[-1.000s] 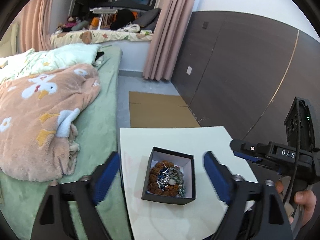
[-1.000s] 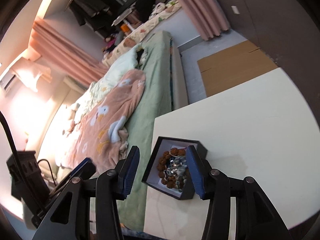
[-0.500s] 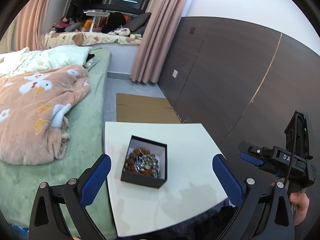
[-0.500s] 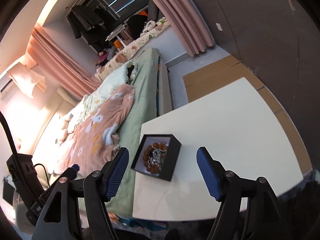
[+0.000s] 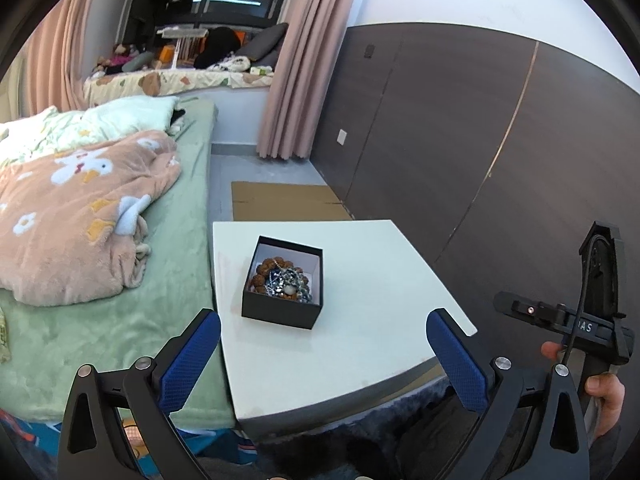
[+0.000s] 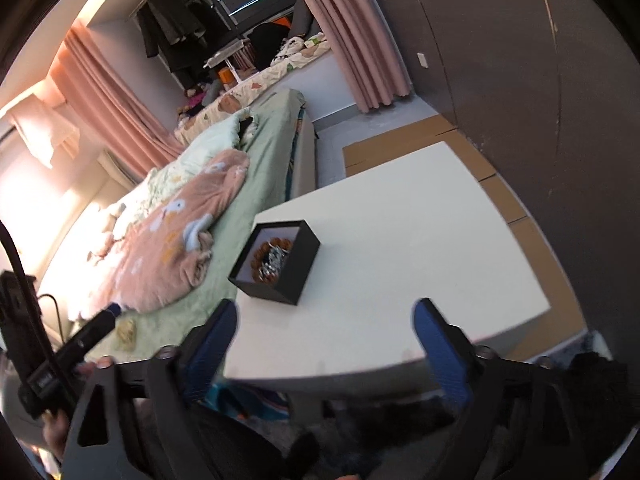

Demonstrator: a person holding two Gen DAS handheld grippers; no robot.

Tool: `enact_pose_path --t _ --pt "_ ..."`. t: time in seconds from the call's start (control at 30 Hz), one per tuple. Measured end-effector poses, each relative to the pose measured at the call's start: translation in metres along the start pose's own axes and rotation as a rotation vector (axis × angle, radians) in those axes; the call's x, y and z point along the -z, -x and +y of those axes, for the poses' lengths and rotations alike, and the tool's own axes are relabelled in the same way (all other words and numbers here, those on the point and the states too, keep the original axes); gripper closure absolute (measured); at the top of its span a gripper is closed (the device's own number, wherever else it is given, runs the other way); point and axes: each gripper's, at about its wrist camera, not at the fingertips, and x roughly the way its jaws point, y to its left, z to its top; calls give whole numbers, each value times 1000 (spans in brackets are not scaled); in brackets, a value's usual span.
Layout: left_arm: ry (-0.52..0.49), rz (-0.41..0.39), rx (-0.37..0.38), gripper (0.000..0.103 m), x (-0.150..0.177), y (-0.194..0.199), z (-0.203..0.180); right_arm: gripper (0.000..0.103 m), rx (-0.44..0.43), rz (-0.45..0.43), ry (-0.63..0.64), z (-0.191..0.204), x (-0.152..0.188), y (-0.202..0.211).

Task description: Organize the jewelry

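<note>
A black open jewelry box [image 5: 282,285] stands on the white table [image 5: 360,288], near its left edge by the bed. Inside lie a brown bead bracelet [image 5: 262,270] and a heap of silvery-blue jewelry [image 5: 286,280]. The box also shows in the right wrist view [image 6: 276,262]. My left gripper [image 5: 320,356] is open and empty, held back over the table's near edge. My right gripper [image 6: 324,336] is open and empty, also back from the box, near the table's front edge. The right gripper's body shows in the left wrist view [image 5: 576,320].
A bed with green sheet [image 5: 80,320] and pink flowered blanket [image 5: 76,216] borders the table's left side. A dark panel wall [image 5: 480,140] runs along the right. Flat cardboard [image 5: 288,202] lies on the floor beyond the table. A dark furry rug [image 5: 360,440] lies below the front edge.
Both grippers have pulled back and up from the box and opened wider. The box and its jewelry have stayed in place on the table.
</note>
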Motion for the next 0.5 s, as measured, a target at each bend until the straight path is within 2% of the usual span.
enact_pose_path --t 0.17,0.23,0.5 --pt "-29 -36 2 0 3 21 -18 5 34 -18 25 4 7 24" --pt "-32 -49 -3 0 6 29 -24 0 37 -35 34 5 10 37" --pt "-56 -60 -6 0 13 53 -40 0 29 -69 64 17 19 66"
